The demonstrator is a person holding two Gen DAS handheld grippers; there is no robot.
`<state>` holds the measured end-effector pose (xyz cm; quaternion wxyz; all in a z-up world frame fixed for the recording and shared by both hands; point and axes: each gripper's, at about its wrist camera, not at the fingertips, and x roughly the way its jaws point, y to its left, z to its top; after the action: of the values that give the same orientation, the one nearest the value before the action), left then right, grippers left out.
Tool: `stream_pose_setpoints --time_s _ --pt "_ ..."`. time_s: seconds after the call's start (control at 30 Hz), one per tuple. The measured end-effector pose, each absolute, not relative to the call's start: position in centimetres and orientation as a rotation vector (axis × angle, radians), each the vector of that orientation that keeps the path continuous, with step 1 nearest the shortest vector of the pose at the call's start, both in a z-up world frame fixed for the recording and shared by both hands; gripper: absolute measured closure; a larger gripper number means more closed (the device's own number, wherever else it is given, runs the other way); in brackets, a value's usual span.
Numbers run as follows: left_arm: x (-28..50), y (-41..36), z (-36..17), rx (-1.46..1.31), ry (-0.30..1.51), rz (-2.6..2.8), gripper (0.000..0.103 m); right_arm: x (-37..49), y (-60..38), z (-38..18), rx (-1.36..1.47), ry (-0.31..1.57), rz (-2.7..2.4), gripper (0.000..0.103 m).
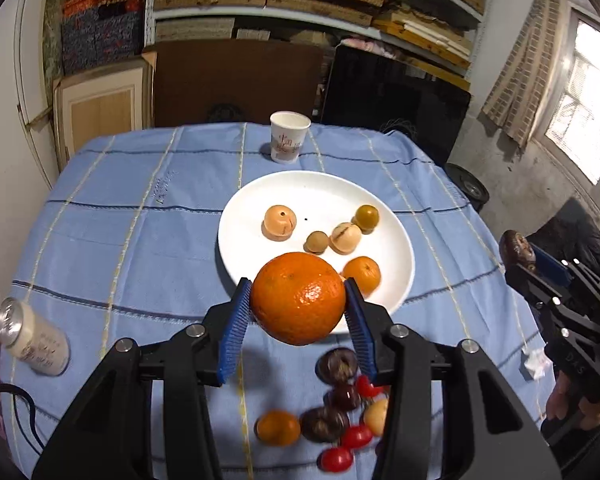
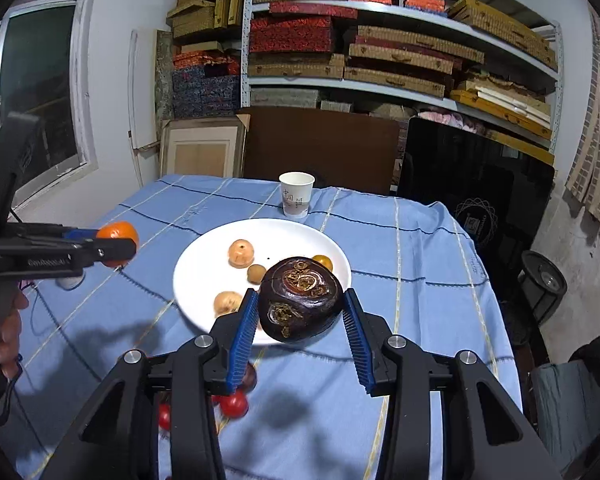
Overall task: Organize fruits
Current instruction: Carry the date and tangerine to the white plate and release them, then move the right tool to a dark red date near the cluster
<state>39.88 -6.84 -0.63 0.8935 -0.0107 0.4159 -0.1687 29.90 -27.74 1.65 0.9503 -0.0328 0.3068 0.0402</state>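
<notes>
My left gripper (image 1: 298,300) is shut on a large orange (image 1: 298,298), held above the near rim of a white plate (image 1: 320,188). On the plate lie several small fruits: two pale round ones (image 1: 280,222), a brown one (image 1: 316,242), a yellow-green one (image 1: 367,217) and a small orange (image 1: 362,274). My right gripper (image 2: 300,306) is shut on a dark purple-brown fruit (image 2: 300,298) over the plate (image 2: 204,264). Loose fruits lie on the blue cloth below: a small orange (image 1: 278,428), dark fruits (image 1: 337,365) and red cherry tomatoes (image 1: 336,458).
A paper cup (image 1: 289,136) stands beyond the plate. A white can (image 1: 32,340) lies on its side at the cloth's left. A crumpled white scrap (image 1: 534,364) sits at the right. A person's hand (image 2: 6,332) holds the left gripper. Shelves of boxes stand behind the table.
</notes>
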Motion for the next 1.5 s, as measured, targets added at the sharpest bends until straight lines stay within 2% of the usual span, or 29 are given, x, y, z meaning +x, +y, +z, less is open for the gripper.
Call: stream_pose_setpoints --time_s 0.2,0.4,0.43,0.47,0.53,0.6,0.67,0.73,0.83,0.9,0.97,1.07,1.13,1.3,1.5 --pt "45.9 -8.0 -5.2 -0.046 0.952 -0.320 0.057 37.7 -28.3 -1.7 -0.032 0.735 0.083 0.060" --pt "49.1 -8.2 -8.5 -0.052 1.006 -0.317 0.058 41.5 -27.9 -5.7 -0.017 0.809 0.104 0.059" --pt "49.3 -8.3 -8.9 -0.054 1.013 -0.317 0.058 41.8 -27.9 -6.0 -0.013 0.809 0.100 0.057" --pt "49.3 -8.4 -9.1 -0.052 1.018 -0.320 0.057 41.7 -27.9 -6.0 -0.013 0.796 0.091 0.049" --pt "49.1 -8.2 -8.7 -0.056 1.001 -0.328 0.052 41.5 -27.6 -5.8 -0.010 0.781 0.099 0.047" --pt "48.4 -7.6 -7.7 -0.076 0.961 -0.331 0.032 40.9 -27.4 -5.5 -0.023 0.770 0.100 0.047" --pt "47.6 -6.9 -6.4 -0.096 0.937 -0.314 0.029 39.8 -27.4 -4.5 -0.024 0.755 0.083 0.047" --pt "45.9 -5.8 -5.2 -0.148 0.937 -0.340 0.029 37.4 -27.3 -3.2 -0.001 0.737 0.091 0.047" --pt "41.7 -4.2 -3.5 -0.149 0.899 -0.346 0.019 33.1 -26.8 -2.0 -0.013 0.723 0.096 0.047" --pt "38.0 -3.3 -2.5 -0.136 0.869 -0.363 0.018 29.2 -26.2 -2.0 -0.011 0.738 0.108 0.047" --pt "34.4 -2.7 -2.0 -0.101 0.849 -0.386 0.017 25.3 -25.3 -2.6 -0.011 0.760 0.125 0.047" --pt "28.5 -1.6 -2.0 -0.043 0.820 -0.404 0.010 19.6 -24.0 -4.5 -0.010 0.792 0.142 0.047" --pt "25.1 -1.1 -2.6 -0.015 0.822 -0.414 0.010 17.0 -23.2 -6.0 0.001 0.805 0.146 0.047" --pt "19.6 0.0 -4.6 0.039 0.814 -0.375 0.009 14.9 -20.8 -8.7 -0.028 0.821 0.139 0.047" --pt "17.4 0.1 -6.2 0.044 0.821 -0.357 0.009 16.5 -19.3 -10.3 -0.016 0.865 0.142 0.047"
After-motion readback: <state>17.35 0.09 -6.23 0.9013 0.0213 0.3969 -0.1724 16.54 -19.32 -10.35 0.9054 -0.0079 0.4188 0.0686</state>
